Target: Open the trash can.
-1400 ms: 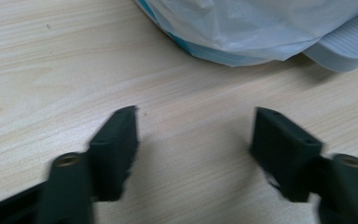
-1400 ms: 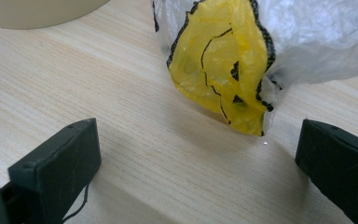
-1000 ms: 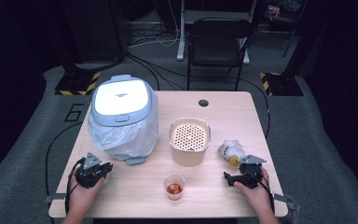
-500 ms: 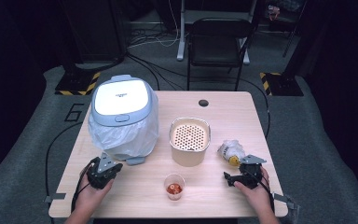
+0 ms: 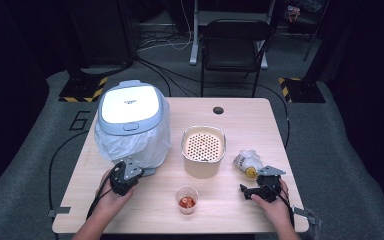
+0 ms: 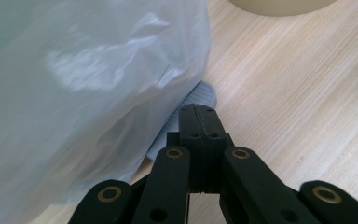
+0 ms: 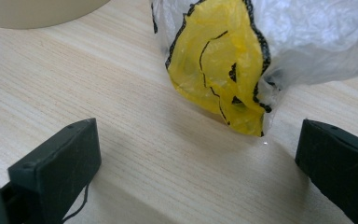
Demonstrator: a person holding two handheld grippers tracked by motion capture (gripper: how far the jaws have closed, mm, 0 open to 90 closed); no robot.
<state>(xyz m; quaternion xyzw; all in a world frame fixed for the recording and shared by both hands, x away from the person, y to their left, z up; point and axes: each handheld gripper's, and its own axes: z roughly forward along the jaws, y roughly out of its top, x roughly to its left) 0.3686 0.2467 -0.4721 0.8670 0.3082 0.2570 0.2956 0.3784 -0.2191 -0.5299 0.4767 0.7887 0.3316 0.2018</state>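
L gripper (image 5: 126, 176) moved up to bin (image 5: 132, 125) pedal (image 6: 196, 95), jaws together, empty. R gripper (image 5: 260, 190) jaws apart by wrapper (image 7: 219, 60). Press pedal squarely, avoid snagging liner (image 6: 84, 93).

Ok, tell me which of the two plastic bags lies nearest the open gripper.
The small crumpled bag with the yellow print, right ahead of the right gripper. The other bag lines the lidded bin on the table's left.

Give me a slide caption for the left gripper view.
Shut left gripper poised over the grey pedal of a bag-lined bin on a wooden table.
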